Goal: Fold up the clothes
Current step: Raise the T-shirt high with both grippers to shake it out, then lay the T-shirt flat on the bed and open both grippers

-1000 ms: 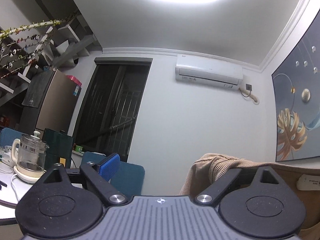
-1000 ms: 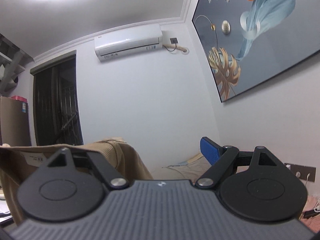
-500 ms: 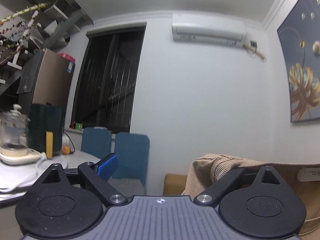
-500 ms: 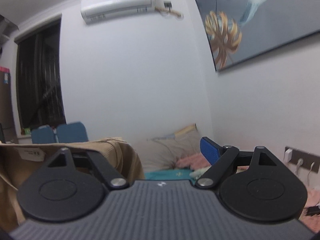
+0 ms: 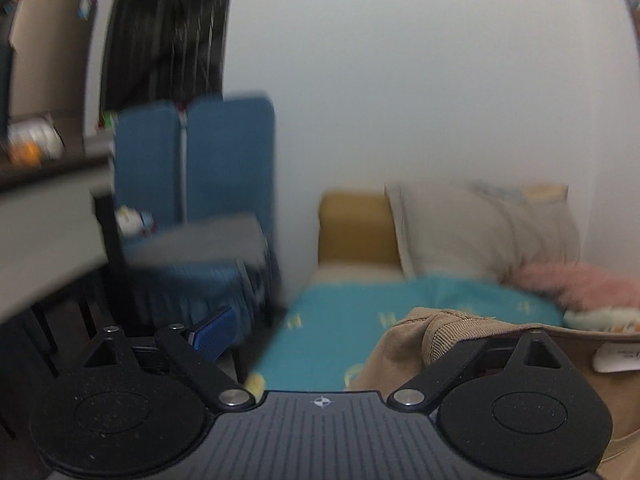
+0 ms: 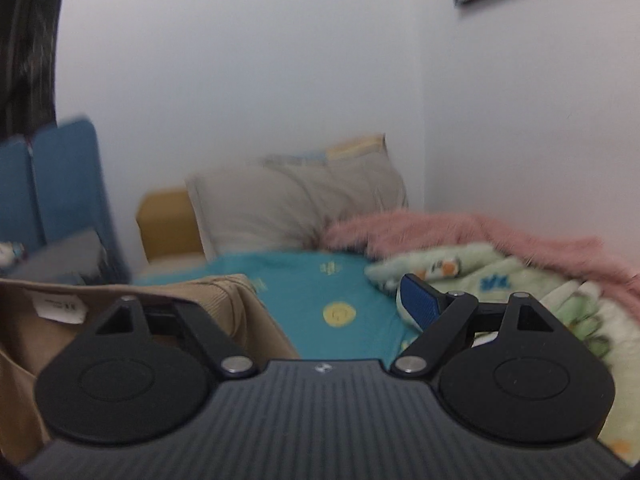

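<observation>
Two handheld grippers, left gripper (image 5: 320,336) and right gripper (image 6: 280,300), each spread wide, hold a tan garment (image 5: 472,344) draped over one finger apiece (white label (image 6: 60,307) showing) above a bed with a teal sheet (image 6: 312,280), grey pillow (image 6: 296,204) and pink blanket (image 6: 460,232).

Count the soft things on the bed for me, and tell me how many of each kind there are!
Pillows: 1, grey
Blankets: 2, pink fluffy and green printed
Bed sheets: 1, teal
Tan clothes held up over the bed: 1
Total: 5
</observation>
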`<move>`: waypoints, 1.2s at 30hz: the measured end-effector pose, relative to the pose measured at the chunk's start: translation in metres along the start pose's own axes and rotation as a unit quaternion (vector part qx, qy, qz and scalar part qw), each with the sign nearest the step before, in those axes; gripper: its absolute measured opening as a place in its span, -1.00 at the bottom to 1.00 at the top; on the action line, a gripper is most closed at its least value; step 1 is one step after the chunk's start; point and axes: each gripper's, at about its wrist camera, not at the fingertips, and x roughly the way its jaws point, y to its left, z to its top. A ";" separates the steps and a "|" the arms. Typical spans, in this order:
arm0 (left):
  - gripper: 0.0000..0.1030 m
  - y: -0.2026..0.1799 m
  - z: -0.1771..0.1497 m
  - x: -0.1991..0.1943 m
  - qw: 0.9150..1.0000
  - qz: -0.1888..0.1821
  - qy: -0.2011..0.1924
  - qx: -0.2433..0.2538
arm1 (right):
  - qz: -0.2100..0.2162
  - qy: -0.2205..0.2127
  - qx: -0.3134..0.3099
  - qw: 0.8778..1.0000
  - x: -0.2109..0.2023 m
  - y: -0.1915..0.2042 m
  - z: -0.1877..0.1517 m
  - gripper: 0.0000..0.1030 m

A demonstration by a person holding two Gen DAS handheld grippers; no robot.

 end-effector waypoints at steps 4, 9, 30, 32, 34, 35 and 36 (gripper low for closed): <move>0.82 -0.011 -0.059 0.112 0.994 -0.011 0.110 0.000 | 0.004 0.066 -0.029 0.997 0.114 0.007 -0.039 0.64; 0.75 -0.019 -0.110 0.182 0.969 -0.073 0.231 0.047 | 0.058 0.191 -0.110 0.974 0.198 0.032 -0.089 0.64; 0.98 0.082 -0.160 -0.125 0.987 -0.117 0.043 0.105 | 0.100 0.070 0.065 0.990 -0.090 -0.008 -0.101 0.64; 0.98 0.099 -0.166 -0.155 0.987 -0.120 0.045 0.094 | 0.101 0.059 0.064 0.991 -0.126 -0.010 -0.099 0.64; 0.98 0.111 -0.165 -0.187 0.988 -0.121 0.045 0.084 | 0.095 0.051 0.065 0.992 -0.164 -0.012 -0.093 0.64; 0.98 0.116 -0.161 -0.205 0.989 -0.120 0.044 0.080 | 0.091 0.048 0.067 0.992 -0.178 -0.012 -0.089 0.64; 0.98 0.120 -0.156 -0.215 0.989 -0.117 0.052 0.075 | 0.090 0.046 0.069 0.992 -0.192 -0.012 -0.086 0.64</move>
